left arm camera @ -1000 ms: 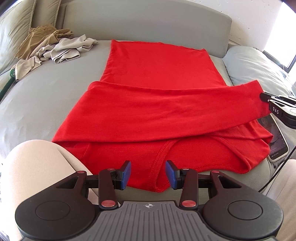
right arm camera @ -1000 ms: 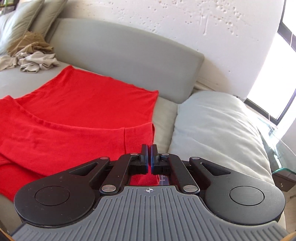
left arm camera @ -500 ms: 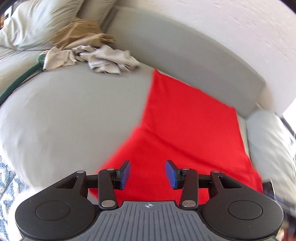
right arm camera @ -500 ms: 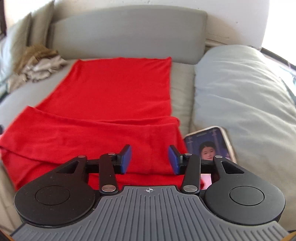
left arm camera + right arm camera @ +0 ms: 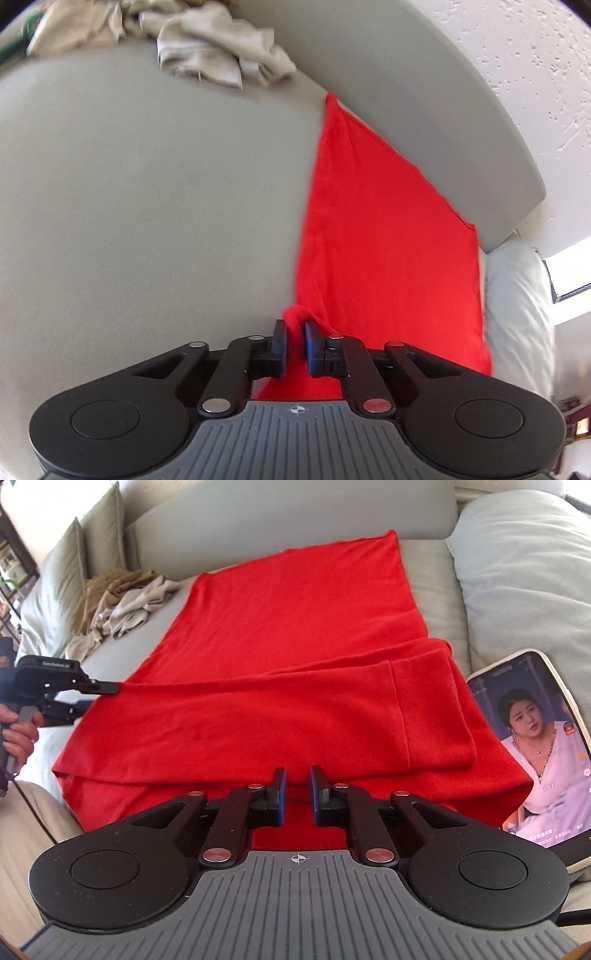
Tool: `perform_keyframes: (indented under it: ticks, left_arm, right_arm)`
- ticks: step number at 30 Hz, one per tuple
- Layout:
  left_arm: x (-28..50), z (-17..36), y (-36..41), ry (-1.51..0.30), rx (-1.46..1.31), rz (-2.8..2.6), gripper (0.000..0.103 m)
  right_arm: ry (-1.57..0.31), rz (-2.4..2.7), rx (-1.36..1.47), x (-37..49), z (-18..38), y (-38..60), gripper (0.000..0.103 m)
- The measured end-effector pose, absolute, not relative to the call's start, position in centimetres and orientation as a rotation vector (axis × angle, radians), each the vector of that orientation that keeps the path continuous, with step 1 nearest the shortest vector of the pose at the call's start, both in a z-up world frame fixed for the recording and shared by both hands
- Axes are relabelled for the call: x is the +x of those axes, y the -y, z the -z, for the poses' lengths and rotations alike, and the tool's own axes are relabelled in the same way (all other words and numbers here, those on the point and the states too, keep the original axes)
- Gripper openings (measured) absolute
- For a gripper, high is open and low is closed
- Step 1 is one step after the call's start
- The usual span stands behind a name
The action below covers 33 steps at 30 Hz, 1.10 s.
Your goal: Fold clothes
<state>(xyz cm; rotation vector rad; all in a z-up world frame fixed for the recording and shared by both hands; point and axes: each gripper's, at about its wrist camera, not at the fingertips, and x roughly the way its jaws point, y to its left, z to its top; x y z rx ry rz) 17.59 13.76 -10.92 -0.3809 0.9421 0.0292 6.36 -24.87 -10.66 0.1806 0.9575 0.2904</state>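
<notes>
A red garment (image 5: 295, 635) lies spread on the grey sofa seat, its near part folded across in layers. My left gripper (image 5: 294, 328) is shut on a bunched bit of the red garment's (image 5: 388, 236) left edge. In the right wrist view the left gripper (image 5: 107, 688) pinches the left end of the folded band. My right gripper (image 5: 297, 775) hovers just above the near red edge with its jaws a small gap apart and nothing between them.
A pile of beige and tan clothes (image 5: 122, 605) lies at the far left of the seat, also in the left wrist view (image 5: 221, 55). A lit phone (image 5: 532, 746) lies at the right beside a grey cushion (image 5: 524, 561). The sofa backrest (image 5: 424, 110) is behind.
My left gripper moved to the garment's left edge and closed on it. My right gripper let go of the sleeve end, opened wide, moved back toward the near edge, then narrowed its jaws.
</notes>
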Motion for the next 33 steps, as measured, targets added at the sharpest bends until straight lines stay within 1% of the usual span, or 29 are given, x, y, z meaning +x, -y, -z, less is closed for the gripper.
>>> perform_keyframes:
  ticks: [1,3,5,6,8,11,12,13,14,16,17,19,21,23,26,29,33]
  left_arm:
    - [17.8,11.0,-13.9,-0.932,-0.362,-0.044,0.005]
    - [18.1,11.1,-14.2,-0.913,-0.324,-0.073,0.004]
    - [17.2,9.8,-14.0,-0.881,-0.261,-0.135,0.004]
    - [16.6,9.2,-13.8,-0.873,-0.273,-0.086,0.005]
    - [15.3,8.0,-13.2,-0.857,-0.301,0.022,0.008]
    - [14.5,8.5,-10.8,-0.888,-0.322,0.144,0.010]
    - [14.2,8.7,-9.9,-0.898,-0.329,0.184,0.016]
    - [13.9,8.9,-9.1,-0.908,-0.335,0.225,0.017]
    - [13.9,9.4,-8.6,-0.942,-0.271,0.133,0.017]
    - [13.7,10.6,-7.6,-1.008,-0.133,-0.068,0.012]
    - [13.3,10.2,-7.9,-0.988,-0.089,-0.154,0.014]
    - [12.2,8.9,-8.7,-0.935,-0.022,-0.275,0.010]
    - [10.6,7.2,-9.5,-0.891,-0.029,-0.284,0.010]
    - [9.0,5.6,-10.1,-0.873,-0.105,-0.202,0.010]
    - [7.0,5.0,-7.2,-0.872,-0.140,-0.002,0.017]
    - [6.6,7.0,-2.5,-0.891,-0.076,0.108,0.021]
    - [5.4,10.3,2.1,-0.911,0.052,0.157,0.021]
  right_arm:
    - [-0.959,-0.290,0.178,6.3,10.6,24.9,0.013]
    - [-0.960,-0.288,0.177,6.3,10.7,25.0,0.013]
    - [-0.960,-0.286,0.180,6.3,10.6,25.1,0.013]
    - [-0.960,-0.285,0.176,6.3,10.6,25.0,0.013]
    - [-0.958,-0.283,0.175,6.3,10.6,25.0,0.014]
    - [-0.956,-0.279,0.173,6.2,10.6,24.9,0.014]
    - [-0.955,-0.278,0.172,6.1,10.6,24.8,0.015]
    - [-0.954,-0.277,0.171,6.1,10.6,24.8,0.015]
    - [-0.953,-0.276,0.171,6.1,10.6,24.8,0.015]
    - [-0.958,-0.271,0.165,6.0,10.4,24.9,0.015]
    - [-0.959,-0.255,0.163,5.8,10.1,25.2,0.016]
    - [-0.959,-0.225,0.160,5.2,9.6,25.8,0.020]
    - [-0.943,-0.179,0.166,4.1,8.7,26.9,0.031]
    - [-0.918,-0.164,0.174,2.8,7.9,27.7,0.033]
    - [-0.875,-0.160,0.193,1.8,7.0,28.0,0.034]
    - [-0.868,-0.196,0.184,2.2,6.9,26.7,0.035]
    - [-0.874,-0.232,0.095,3.6,7.8,23.7,0.035]
